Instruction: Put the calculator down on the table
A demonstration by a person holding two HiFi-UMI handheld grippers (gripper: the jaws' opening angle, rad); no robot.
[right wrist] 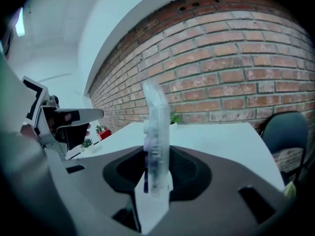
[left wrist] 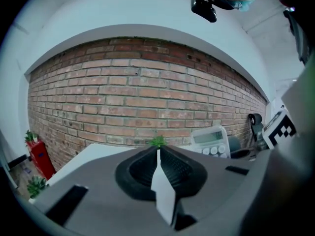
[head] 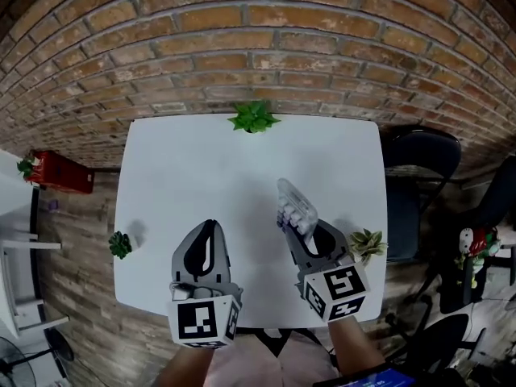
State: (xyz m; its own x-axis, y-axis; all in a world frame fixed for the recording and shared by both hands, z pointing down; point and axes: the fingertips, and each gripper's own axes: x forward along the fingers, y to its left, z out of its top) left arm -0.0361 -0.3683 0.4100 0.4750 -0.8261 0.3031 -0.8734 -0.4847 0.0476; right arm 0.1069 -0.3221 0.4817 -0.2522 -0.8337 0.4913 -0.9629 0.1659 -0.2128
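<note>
The calculator (head: 297, 207) is standing between the jaws of the right gripper (head: 300, 236), over the lower right part of the white table (head: 185, 168) in the head view. The jaws are pressing on its lower end from both sides, and its upper end is pointing up and away from the person. No view is showing whether it is touching the table surface.

The three views are giving different sides of it. The right gripper view is looking at the calculator (right wrist: 156, 141) edge-on, so it is appearing as a thin pale strip rising from the right gripper (right wrist: 155, 173) in front of the brick wall (right wrist: 236, 68). The left gripper view alone is showing the face of the calculator (left wrist: 211, 140), with its display and round buttons, at the right of centre, just beside the right gripper's marker cube (left wrist: 280, 129).

The left gripper (head: 208, 232) is hanging over the lower left part of the table. In its own view the jaws of the left gripper (left wrist: 158, 154) are meeting at the tips, with nothing between them.

Only the head view is showing the whole table: a small green plant (head: 254, 118) is standing at its far edge, another plant (head: 120, 244) at its left edge, a pale-leaved plant (head: 368, 243) at its right edge, and a black chair (head: 423, 160) is standing just beside it.
</note>
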